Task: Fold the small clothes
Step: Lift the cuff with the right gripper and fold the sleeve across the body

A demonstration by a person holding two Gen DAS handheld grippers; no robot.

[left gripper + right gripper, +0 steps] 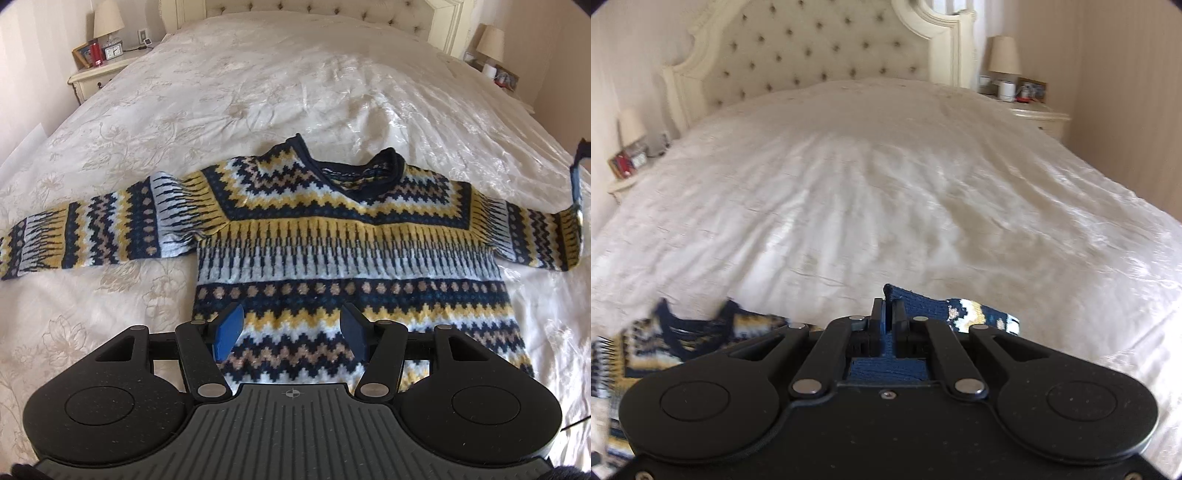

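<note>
A small patterned sweater in navy, yellow and white lies flat, front up, on the bed, collar away from me, left sleeve stretched out. My left gripper is open and hovers above the sweater's lower body, touching nothing. My right gripper is shut on the navy cuff of the right sleeve and holds it lifted off the bed. In the left wrist view that sleeve end rises at the far right edge. The sweater's collar area shows blurred at the lower left of the right wrist view.
The cream bedspread covers a wide bed with a tufted headboard. Nightstands with lamps and small items stand on both sides: one on the left and one on the right.
</note>
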